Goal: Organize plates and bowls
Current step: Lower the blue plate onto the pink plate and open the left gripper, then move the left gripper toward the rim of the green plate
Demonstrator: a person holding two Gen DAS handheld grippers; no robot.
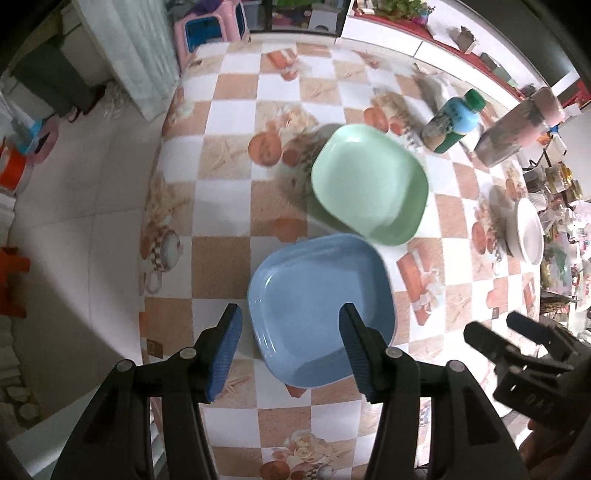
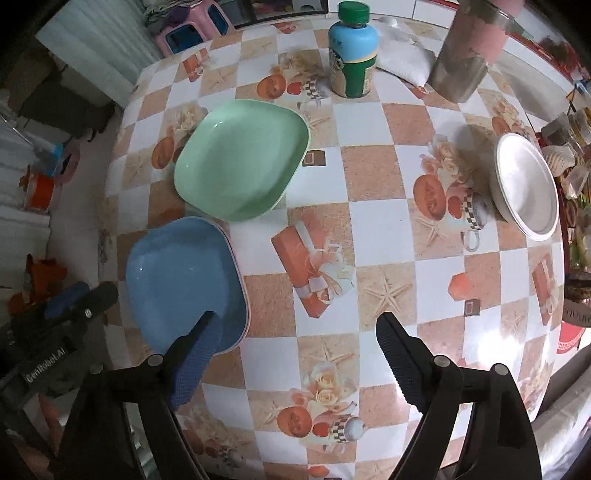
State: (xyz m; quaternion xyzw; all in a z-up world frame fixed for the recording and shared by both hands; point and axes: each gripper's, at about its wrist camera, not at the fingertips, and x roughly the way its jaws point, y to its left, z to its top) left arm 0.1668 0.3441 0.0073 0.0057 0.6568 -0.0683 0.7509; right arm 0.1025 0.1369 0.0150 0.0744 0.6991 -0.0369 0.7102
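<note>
Count on the table [image 2: 369, 177], checked tablecloth: 1 blue plate [image 2: 181, 277], 1 green plate [image 2: 240, 158], 1 white bowl [image 2: 526, 184], 1 bottle [image 2: 352, 51] with green cap and blue label, 1 tall cup [image 2: 465, 48] in grey and pink, 1 white bag [image 2: 402, 59] lying behind the bottle

Blue plate: squarish, rounded corners, near the table's left edge in the right wrist view. A thin pale rim shows under its edge, so maybe a second plate beneath, can't tell. Green plate: same shape, just beyond the blue one, corners nearly touching or slightly overlapping; in the left wrist view it's motion-blurred and its near corner overlaps the blue plate's far edge. White bowl: well apart, far right side of the table, near the clutter along that edge. Bottle and cup upright at the far side

Left gripper [image 1: 291, 347]: jaws apart, hanging over the near part of the blue plate, one finger either side of the plate's near-left portion in view, pads not pressing on anything, nothing held. Blue pads on both fingers

Right gripper [image 2: 295, 354]: jaws spread wide, empty, over bare tablecloth just right of the blue plate; its left finger overlaps the plate's near corner in view, contact can't tell

2 grippers, both pointing down at the table. Off the table: 1 pink stool [image 1: 210, 29] on the floor at the far end
</note>
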